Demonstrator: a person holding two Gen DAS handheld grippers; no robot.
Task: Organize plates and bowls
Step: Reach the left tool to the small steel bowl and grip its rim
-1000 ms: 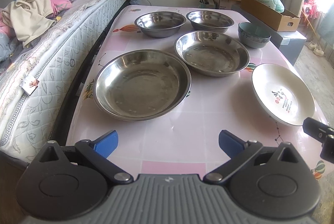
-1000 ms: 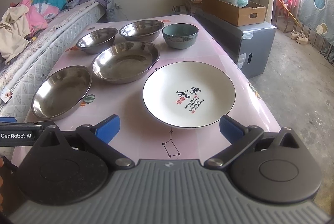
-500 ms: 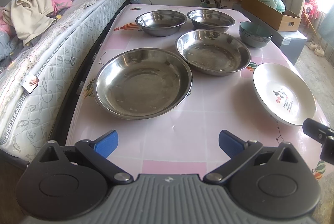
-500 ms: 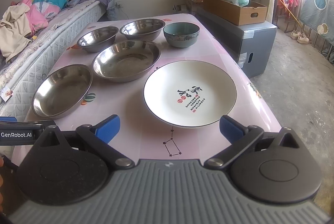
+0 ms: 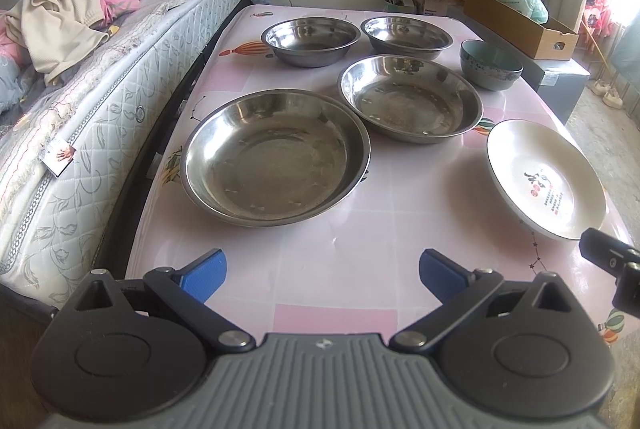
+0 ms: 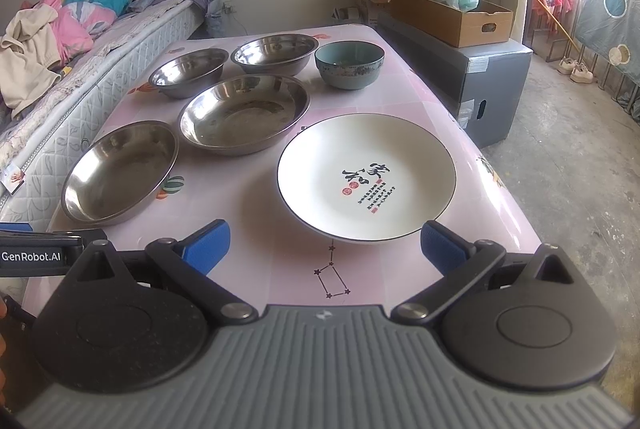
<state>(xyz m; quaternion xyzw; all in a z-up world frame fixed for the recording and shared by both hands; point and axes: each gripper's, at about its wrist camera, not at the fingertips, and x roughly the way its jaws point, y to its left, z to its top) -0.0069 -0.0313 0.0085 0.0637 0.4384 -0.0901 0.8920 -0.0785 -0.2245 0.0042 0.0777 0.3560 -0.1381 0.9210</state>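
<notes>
On the pink table (image 5: 360, 269) lie two wide steel plates, a near one (image 5: 274, 167) and a farther one (image 5: 410, 97), two steel bowls (image 5: 311, 40) (image 5: 406, 37) at the back, a teal bowl (image 5: 491, 64) and a white plate with red and black writing (image 5: 544, 181). My left gripper (image 5: 322, 275) is open and empty, short of the near steel plate. My right gripper (image 6: 324, 245) is open and empty, just short of the white plate (image 6: 366, 175). The steel plates (image 6: 120, 169) (image 6: 244, 113) and the teal bowl (image 6: 349, 64) also show in the right wrist view.
A bed with a white mattress (image 5: 100, 101) and piled clothes runs along the table's left edge. A grey box (image 6: 492, 85) with a cardboard tray (image 6: 450, 15) stands right of the table. The floor on the right is bare concrete (image 6: 580, 169).
Both grippers have moved slightly forward toward the dishes. The jaws stay open and no dish has moved.
</notes>
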